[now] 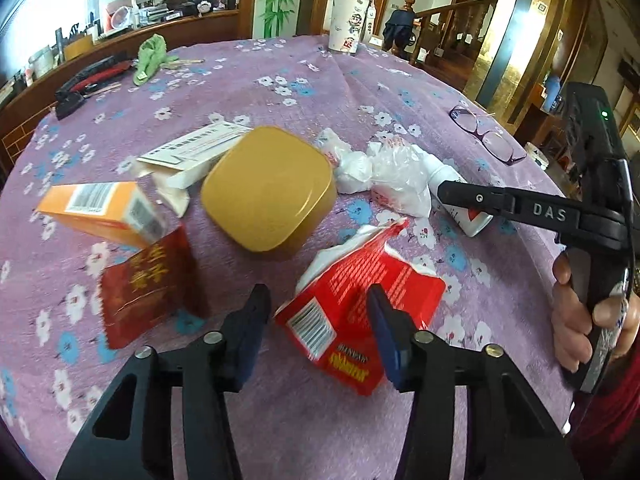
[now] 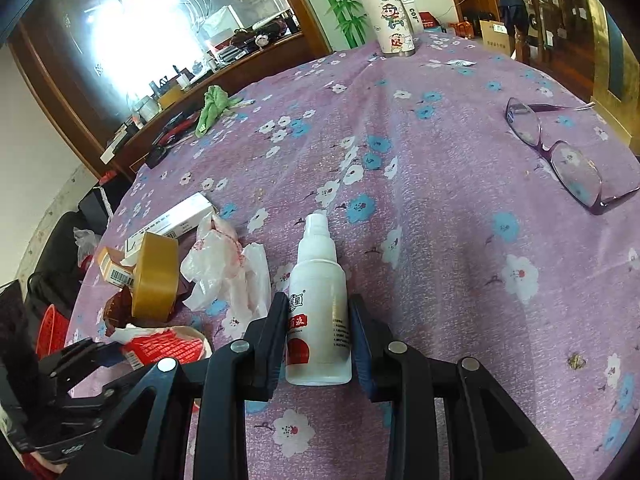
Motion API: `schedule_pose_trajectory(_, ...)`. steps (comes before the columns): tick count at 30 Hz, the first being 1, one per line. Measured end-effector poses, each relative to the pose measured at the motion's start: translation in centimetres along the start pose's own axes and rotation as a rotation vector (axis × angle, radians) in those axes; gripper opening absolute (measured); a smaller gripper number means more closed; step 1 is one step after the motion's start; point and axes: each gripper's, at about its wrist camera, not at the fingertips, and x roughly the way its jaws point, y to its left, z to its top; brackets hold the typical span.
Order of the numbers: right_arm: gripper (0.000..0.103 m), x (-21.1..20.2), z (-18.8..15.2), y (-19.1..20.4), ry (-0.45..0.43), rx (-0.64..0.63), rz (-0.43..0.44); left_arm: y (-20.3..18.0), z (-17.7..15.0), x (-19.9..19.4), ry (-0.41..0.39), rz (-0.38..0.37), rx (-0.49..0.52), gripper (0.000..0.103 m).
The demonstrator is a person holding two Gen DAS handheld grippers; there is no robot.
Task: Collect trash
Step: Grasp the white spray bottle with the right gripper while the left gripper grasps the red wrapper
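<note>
A torn red packet [image 1: 360,300] lies on the purple flowered tablecloth [image 1: 320,92], close in front of my left gripper [image 1: 318,304]. Its jaws stand open; the right finger [image 1: 384,328] overlaps the packet and the left finger sits just clear of its edge. My right gripper [image 2: 318,320] is shut on a white spray bottle [image 2: 320,276] that lies on the cloth, a pad against each side. The left wrist view shows that bottle [image 1: 440,172] behind one black finger [image 1: 472,196], with a hand [image 1: 576,320] on the handle.
Around the packet lie a yellow square box [image 1: 268,188], an orange carton [image 1: 100,208], a white carton [image 1: 192,156], a dark red pack [image 1: 148,288] and crumpled plastic bags [image 1: 392,176]. Purple glasses [image 2: 560,156], a cup [image 2: 394,12] and a green cloth [image 2: 214,108] sit farther off. A red basket [image 2: 50,330] stands beside the table.
</note>
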Motion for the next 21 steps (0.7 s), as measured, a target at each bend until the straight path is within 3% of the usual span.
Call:
schedule_pose_trajectory(1,0.032,0.0,0.0,0.0,0.000,-0.002,0.001,-0.1,0.1,0.1,-0.002,-0.006,0.001,0.042)
schedule_pose_trajectory(3,0.032,0.0,0.1,0.0,0.000,-0.003,0.003,-0.1,0.2,0.3,-0.004,-0.020,-0.006,0.029)
schedule_pose_trajectory(12,0.032,-0.4,0.2,0.2,-0.031,-0.019,-0.005,-1.1,-1.1,-1.5,-0.047,-0.057,-0.020,0.011)
schedule_pose_trajectory(21,0.032,-2.7,-0.5,1.7,-0.060,-0.031,-0.025,-1.0,-2.7,-4.5,-0.104,-0.014,-0.007,0.007)
